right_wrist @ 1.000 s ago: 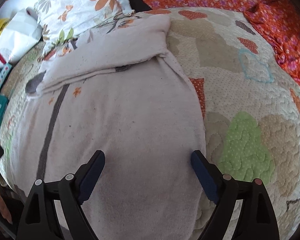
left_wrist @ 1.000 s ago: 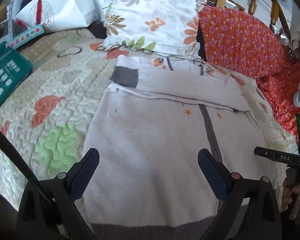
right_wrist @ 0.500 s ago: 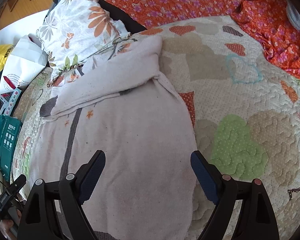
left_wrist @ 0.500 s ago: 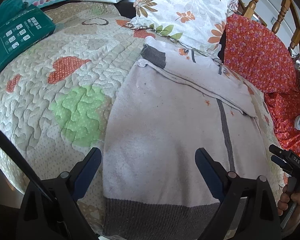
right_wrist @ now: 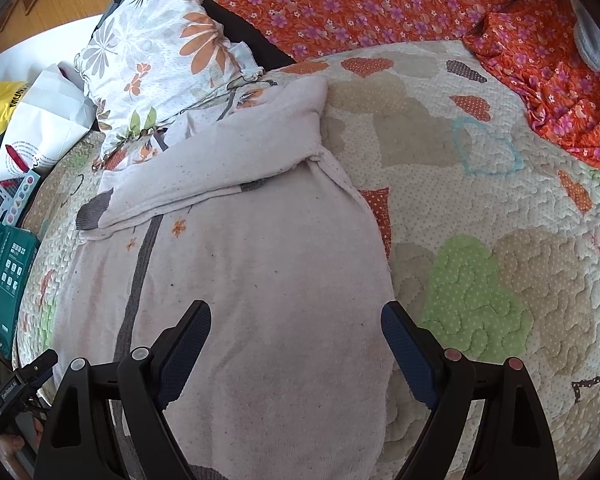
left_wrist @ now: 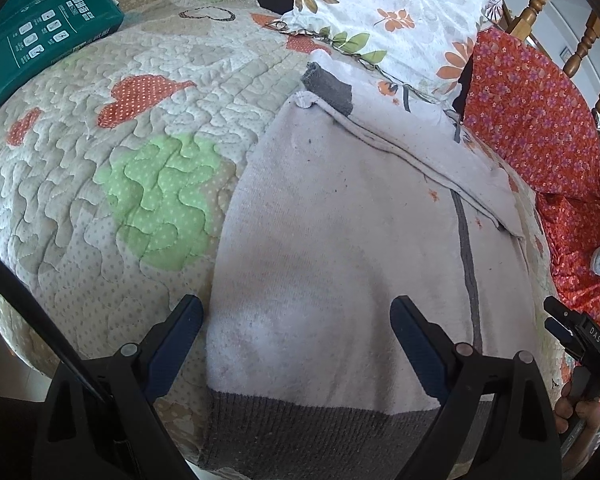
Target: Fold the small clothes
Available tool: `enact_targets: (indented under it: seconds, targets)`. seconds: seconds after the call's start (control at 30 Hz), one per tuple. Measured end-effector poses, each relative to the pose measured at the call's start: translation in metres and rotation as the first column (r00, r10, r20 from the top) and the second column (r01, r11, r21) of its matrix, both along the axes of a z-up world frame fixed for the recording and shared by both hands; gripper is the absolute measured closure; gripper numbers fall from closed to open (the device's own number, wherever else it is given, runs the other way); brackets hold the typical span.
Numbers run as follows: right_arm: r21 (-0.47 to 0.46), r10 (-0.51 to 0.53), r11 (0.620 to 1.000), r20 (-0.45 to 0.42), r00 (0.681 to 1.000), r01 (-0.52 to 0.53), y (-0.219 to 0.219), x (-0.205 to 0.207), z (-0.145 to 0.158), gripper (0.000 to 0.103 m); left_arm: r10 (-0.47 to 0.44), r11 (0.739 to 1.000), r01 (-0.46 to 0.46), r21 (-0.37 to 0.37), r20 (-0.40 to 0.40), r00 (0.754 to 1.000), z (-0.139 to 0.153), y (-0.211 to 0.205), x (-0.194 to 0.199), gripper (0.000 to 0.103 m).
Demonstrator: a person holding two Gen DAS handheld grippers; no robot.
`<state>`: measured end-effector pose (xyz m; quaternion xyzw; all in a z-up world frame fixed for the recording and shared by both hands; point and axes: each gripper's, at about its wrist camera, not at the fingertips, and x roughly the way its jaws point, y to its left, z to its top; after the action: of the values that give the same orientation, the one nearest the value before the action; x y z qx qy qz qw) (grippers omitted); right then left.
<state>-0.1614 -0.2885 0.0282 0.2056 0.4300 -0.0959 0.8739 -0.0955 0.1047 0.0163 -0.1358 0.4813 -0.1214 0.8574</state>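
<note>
A small pale pink sweater (left_wrist: 340, 248) with a grey hem band and a grey stripe lies flat on a quilted bedspread (left_wrist: 100, 160). Its sleeves are folded across the top, with a grey cuff at the far left. It also shows in the right wrist view (right_wrist: 252, 280). My left gripper (left_wrist: 296, 328) is open and empty above the sweater's lower left corner, near the hem. My right gripper (right_wrist: 296, 332) is open and empty above the sweater's lower right part, near its right edge.
A floral pillow (left_wrist: 388, 16) and an orange flowered cloth (left_wrist: 540, 120) lie beyond the sweater. A green package (left_wrist: 40, 40) sits at the quilt's far left. A white bag (right_wrist: 48, 128) stands past the pillow. Wooden bedposts (left_wrist: 536, 4) rise at the back right.
Both grippers have pulled back toward the hem end of the sweater, so more of it and the quilt shows. The left gripper has also shifted left. Both stay open.
</note>
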Motion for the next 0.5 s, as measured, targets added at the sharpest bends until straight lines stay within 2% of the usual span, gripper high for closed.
enact_targets:
  seconds: [0.5]
  targets:
    - [-0.016, 0.008, 1.0, -0.01, 1.0, -0.008, 0.002, 0.0005, -0.004, 0.013, 0.001, 1.0, -0.001, -0.001, -0.003, 1.0, -0.0025, -0.0004, 0.0014, 0.009]
